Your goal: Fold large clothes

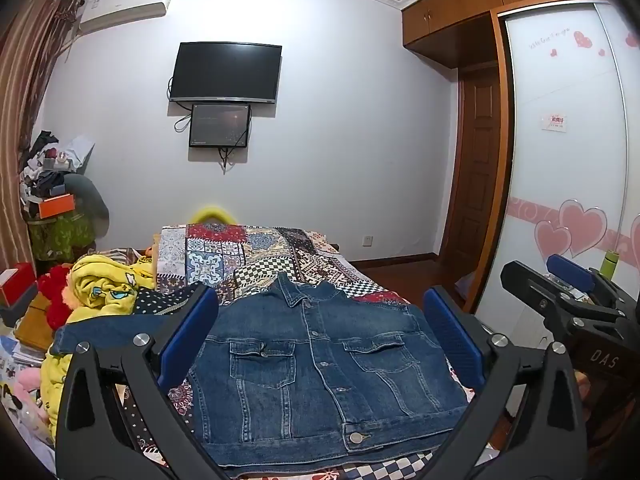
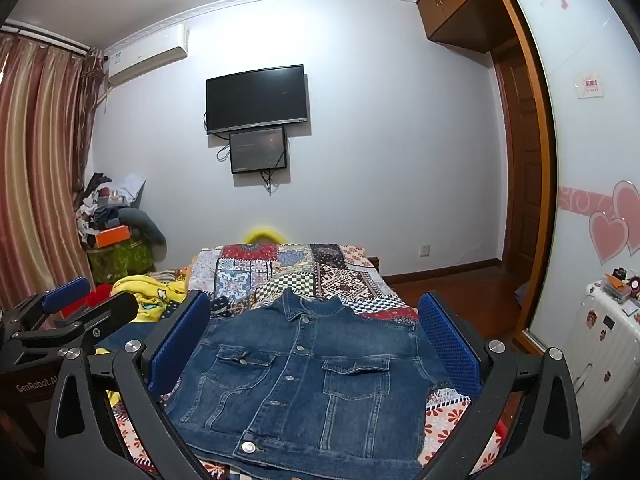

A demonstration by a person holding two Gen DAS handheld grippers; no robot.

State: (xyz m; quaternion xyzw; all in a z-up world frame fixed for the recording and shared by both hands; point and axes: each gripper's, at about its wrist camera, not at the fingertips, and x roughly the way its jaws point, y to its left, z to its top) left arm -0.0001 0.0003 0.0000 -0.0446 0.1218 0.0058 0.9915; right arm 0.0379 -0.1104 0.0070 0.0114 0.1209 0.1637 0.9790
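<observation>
Both the left hand-held gripper and the right hand-held gripper hover wide and empty above the buttoned blue denim jacket lying front-up on the patchwork-covered bed just ahead, so folding seems barely begun, and the next move probably calls for pinching a sleeve or side edge.

Both wrist views look from low over the near end of the bed toward the far wall, close above the jacket. Each shows the jacket lower centre and the TV above; the right view sits further right.
</observation>
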